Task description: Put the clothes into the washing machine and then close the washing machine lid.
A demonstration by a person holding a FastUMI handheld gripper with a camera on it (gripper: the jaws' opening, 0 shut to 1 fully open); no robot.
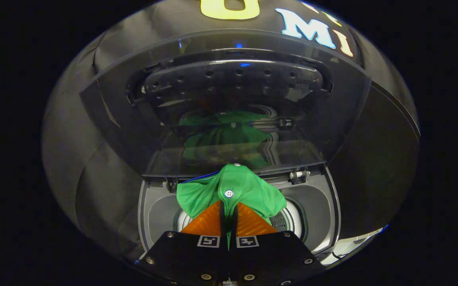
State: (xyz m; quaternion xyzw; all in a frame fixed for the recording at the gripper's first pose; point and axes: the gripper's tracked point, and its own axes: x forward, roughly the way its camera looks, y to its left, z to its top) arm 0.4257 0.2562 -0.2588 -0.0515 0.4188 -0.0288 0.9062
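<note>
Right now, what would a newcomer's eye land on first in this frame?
The green garment, with a white button, pinched between the gripper fingers and hanging over the washing machine drum opening. Beyond it, the raised glossy lid stands open, mirroring the green cloth.

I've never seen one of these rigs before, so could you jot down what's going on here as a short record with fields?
gripper: gripper, fingers closed on a fold of the green garment
garment: green garment with a white button, bunched just ahead of the fingers, held above the drum opening
machine: top-loading washing machine, drum visible below the cloth
lid: lid raised upright beyond the garment, its glossy panel mirroring the green cloth
task stage: garment not yet released; lid not yet closed
</note>
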